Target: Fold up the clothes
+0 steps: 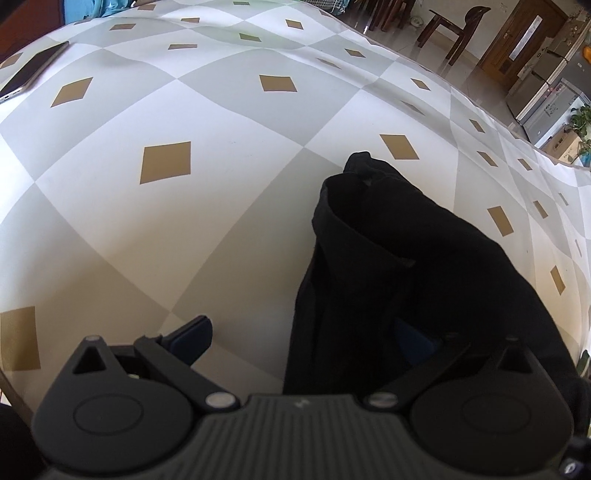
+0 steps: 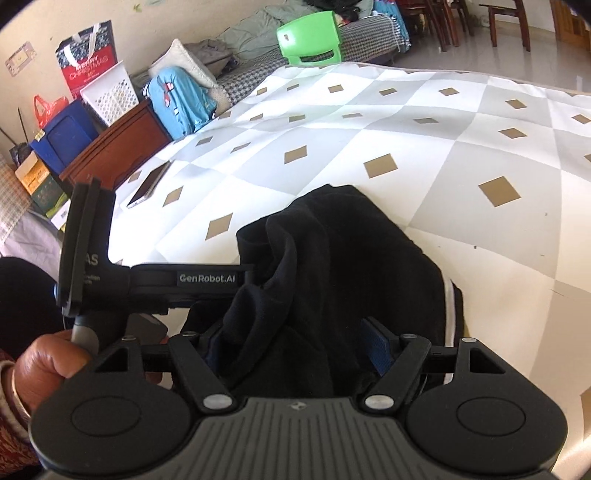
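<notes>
Left fingers: your left gripper [image 1: 306, 338] stands spread, one pad buried in the black garment [image 1: 388, 266].
Right fingers: your right gripper [image 2: 295, 343] clamps the cloth.
Garment: bunched on the diamond-patterned tablecloth [image 1: 177, 221], well apart from the phone [image 1: 31, 72].

A lived-in home: sofa [image 2: 258, 70], laundry basket [image 2: 110, 96], wooden dining chairs [image 1: 456, 31], fridge [image 1: 546, 92].

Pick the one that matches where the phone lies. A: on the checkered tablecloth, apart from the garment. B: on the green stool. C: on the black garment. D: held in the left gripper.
A: the phone lies flat on the checkered tablecloth, with bare cloth between it and the black garment.
</notes>
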The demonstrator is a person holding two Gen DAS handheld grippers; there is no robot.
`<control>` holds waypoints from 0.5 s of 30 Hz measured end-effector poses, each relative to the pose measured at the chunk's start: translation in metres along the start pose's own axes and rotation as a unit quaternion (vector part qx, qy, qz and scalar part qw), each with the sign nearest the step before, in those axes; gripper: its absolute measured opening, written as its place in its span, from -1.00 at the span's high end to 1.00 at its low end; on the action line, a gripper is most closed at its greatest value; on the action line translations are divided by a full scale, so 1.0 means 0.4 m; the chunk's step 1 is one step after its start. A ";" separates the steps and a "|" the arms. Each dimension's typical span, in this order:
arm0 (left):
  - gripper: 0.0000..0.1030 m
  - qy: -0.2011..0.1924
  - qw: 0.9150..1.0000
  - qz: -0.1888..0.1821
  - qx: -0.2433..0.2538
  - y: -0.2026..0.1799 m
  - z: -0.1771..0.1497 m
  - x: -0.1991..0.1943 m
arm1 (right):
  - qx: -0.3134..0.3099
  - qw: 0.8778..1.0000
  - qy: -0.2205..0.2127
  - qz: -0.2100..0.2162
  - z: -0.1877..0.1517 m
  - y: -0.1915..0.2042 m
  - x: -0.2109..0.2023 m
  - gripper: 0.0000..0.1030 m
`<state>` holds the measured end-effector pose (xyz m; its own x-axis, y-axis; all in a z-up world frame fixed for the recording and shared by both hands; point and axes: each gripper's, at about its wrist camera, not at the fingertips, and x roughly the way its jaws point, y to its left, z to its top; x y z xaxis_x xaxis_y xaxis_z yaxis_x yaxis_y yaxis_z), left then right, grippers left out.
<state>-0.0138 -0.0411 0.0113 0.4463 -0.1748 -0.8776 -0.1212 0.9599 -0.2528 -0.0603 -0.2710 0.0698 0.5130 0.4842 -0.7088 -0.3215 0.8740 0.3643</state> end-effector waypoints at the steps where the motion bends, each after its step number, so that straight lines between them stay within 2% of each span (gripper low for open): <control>1: -1.00 0.002 1.000 0.003 -0.002 0.001 -0.001 0.002 | 0.015 1.000 -0.008 -0.002 0.004 -0.011 -0.009 -0.41; 4: -1.00 0.003 1.000 0.013 -0.001 0.003 -0.003 0.007 | 0.073 0.997 -0.033 0.008 0.016 -0.052 -0.031 -0.41; 8: -1.00 0.002 1.000 0.019 0.004 0.003 -0.004 0.007 | 0.170 0.983 -0.071 0.018 0.023 -0.115 -0.049 -0.41; 10: -1.00 0.001 1.000 0.018 0.003 0.006 -0.004 0.007 | 0.193 0.978 -0.080 -0.012 0.024 -0.136 -0.051 -0.41; 14: -1.00 0.000 1.000 0.017 0.004 0.007 -0.006 0.006 | 0.178 0.978 -0.064 -0.092 0.022 -0.147 -0.022 -0.41; 15: -1.00 0.000 1.000 0.017 0.004 0.008 -0.006 0.005 | 0.173 0.978 -0.061 -0.098 0.020 -0.145 -0.014 -0.41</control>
<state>-0.0154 -0.0391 0.0076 0.4428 -0.1423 -0.8853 -0.1283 0.9671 -0.2196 -0.0384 -0.3240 0.0576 0.6356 0.2895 -0.7157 0.0697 0.9017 0.4266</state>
